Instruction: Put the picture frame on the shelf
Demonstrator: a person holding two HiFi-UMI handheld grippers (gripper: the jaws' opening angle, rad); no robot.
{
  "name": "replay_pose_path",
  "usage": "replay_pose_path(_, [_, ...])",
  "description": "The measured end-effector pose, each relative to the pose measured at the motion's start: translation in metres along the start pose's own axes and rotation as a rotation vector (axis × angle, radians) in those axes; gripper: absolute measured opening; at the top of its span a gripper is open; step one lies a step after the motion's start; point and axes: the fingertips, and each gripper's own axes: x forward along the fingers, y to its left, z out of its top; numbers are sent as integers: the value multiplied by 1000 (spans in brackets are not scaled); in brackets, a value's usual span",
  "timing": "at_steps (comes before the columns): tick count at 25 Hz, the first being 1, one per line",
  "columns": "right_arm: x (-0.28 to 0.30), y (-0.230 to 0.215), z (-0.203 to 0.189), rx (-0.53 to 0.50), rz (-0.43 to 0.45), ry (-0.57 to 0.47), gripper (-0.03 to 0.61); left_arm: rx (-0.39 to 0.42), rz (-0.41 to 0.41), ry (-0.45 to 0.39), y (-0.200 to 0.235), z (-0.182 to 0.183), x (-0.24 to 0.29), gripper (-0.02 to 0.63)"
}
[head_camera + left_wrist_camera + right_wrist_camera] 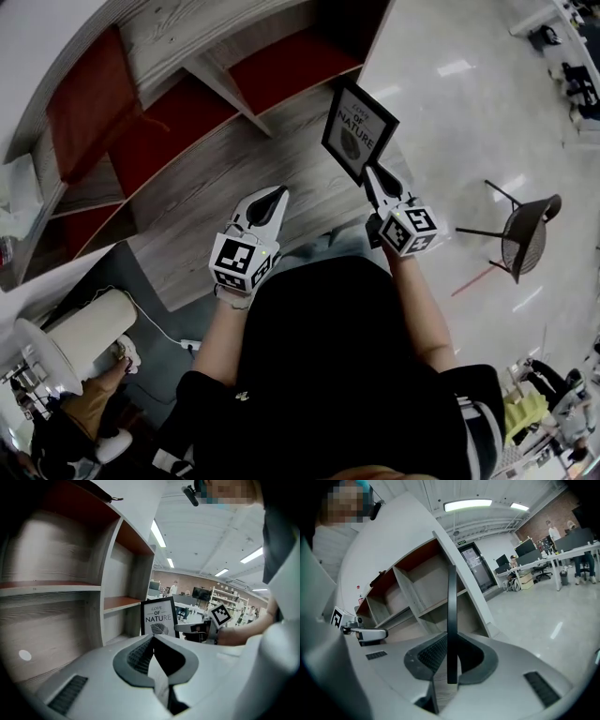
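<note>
Office with glossy floor [441,122]: in front of the shelf [216,178], right gripper [373,178] clamps the picture frame [359,131]; left gripper [275,195] closed, empty.

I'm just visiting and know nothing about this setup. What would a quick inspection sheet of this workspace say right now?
Surface: wood-grain shelf unit with red back panels; compartments in view hold nothing.
Job's things: picture frame, printed "LOVE OF NATURE", held in the air before the shelf, not yet placed.
Clutter: white cylindrical object at lower left, below the shelf.
Tongs: right tongs clamped on the frame's edge; left tongs shut, empty.
Cables: white cord beside that object.
Surroundings: glossy floor, dark chair, desks and people far off.
</note>
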Motion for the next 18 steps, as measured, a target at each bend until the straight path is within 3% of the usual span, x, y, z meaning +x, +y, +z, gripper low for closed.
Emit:
replay_pose_path(9, [22,-31,-31,10,-61,-22,52,-1,-29,59,-4,-24,1,9])
replay_pose_path(18, [69,-53,-40,-15,-62,-27,52,-21,9,82,-3,-39,-5,9])
